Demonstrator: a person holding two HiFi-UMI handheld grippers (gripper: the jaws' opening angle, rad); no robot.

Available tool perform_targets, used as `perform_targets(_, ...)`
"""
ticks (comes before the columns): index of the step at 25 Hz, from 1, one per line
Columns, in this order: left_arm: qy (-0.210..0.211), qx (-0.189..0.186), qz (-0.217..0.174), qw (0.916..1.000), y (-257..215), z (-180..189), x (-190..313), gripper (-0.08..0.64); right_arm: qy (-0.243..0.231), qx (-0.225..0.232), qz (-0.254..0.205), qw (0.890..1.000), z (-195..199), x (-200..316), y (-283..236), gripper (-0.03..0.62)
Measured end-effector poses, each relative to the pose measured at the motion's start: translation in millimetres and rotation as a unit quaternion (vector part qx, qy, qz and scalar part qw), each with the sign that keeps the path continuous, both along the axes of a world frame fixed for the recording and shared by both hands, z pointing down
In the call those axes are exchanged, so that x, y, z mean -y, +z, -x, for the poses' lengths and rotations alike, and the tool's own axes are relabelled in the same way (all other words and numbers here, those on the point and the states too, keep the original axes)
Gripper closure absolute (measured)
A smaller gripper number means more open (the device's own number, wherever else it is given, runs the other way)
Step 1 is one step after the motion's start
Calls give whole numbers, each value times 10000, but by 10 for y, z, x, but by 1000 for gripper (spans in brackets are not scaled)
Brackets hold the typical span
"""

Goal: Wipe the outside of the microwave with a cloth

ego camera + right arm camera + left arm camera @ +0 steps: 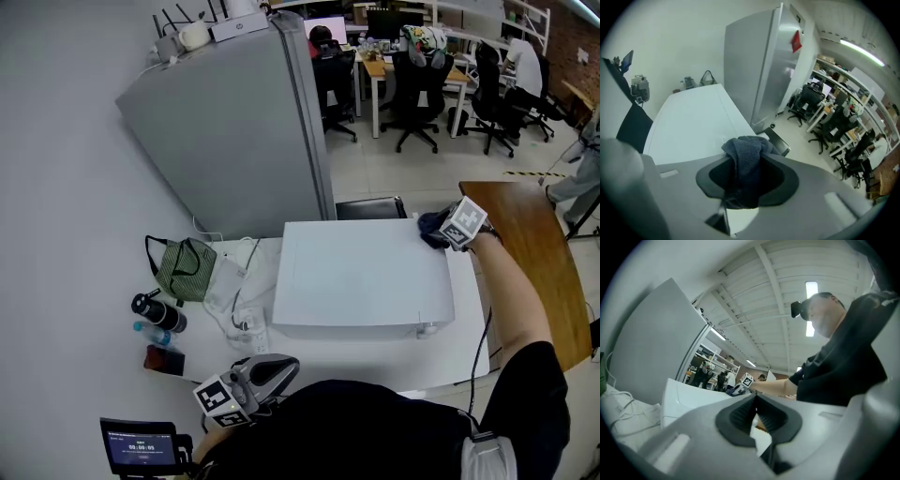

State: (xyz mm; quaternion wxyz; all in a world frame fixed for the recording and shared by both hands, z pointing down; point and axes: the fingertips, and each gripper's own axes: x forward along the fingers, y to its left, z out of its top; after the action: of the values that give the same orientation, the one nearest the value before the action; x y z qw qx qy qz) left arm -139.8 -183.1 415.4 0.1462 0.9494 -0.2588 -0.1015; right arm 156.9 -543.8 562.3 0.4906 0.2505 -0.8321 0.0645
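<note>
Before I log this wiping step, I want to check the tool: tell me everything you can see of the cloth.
The cloth is dark blue-grey with a nubby, towel-like pile. It is bunched into a wad rather than spread flat. The right tongs are shut on it, both jaws pinching its folds, and a rounded clump pokes out past their tips. In the head view it sits at the far right corner of the white microwave top and seems to rest on that surface. Nothing else touches it.

The head view looks steeply down; both gripper views, low and close, share the microwave [361, 272].
</note>
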Motion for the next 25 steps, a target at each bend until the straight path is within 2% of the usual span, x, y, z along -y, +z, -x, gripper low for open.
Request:
perform_targets(3, 55, -42, -4, 10000, 8, -109, -7, 556, 304, 280, -2, 9991, -226, -32, -43, 469)
perform_targets(5, 43, -70, -26, 10000, 16, -89, -48, 556, 341, 249, -51, 9991, -158, -32, -52, 469)
perform_targets(6, 18, -84, -44, 10000, 21, -51, -82, 556, 241, 270, -84, 9993, 9, -61, -81, 469)
perform_targets(8, -66, -109, -99, 9999, 31, 121, -161, 557, -260, 509, -149, 9983, 703, -190, -217, 468)
perform_targets(10, -166, -106, -145, 9997, 47, 420, -229, 557, -1023, 767, -318, 9913, 1769, -393, -423, 468)
perform_targets(12, -241, -104, -169, 9995, 40, 712, -303, 556, -1718, 787, -480, 9808, 2832, -605, -490, 468)
perform_targets(14, -288, -112, -172, 9994, 71, 978, -396, 557, -2093, 600, -520, 9746, 3636, -752, -379, 468)
perform_targets(16, -302, -77, -131, 9994, 169, 1212, -488, 557, -2147, 365, -496, 9747, 4124, -802, -226, 469)
perform_targets(18, -303, -26, -52, 9995, 249, 1363, -537, 557, -2032, 184, -386, 9782, 4302, -775, -82, 472)
perform_targets(21, -283, 65, 15, 9996, 302, 1389, -518, 557, -1806, 269, -263, 9828, 4171, -657, -57, 477)
perform_targets(23, -194, 124, -12, 9997, 296, 1224, -504, 557, -1697, 306, -187, 9849, 3793, -637, -60, 477)
perform_targets(25, -97, 176, -82, 9998, 258, 959, -479, 555, -1441, 364, -48, 9889, 3153, -640, -45, 479)
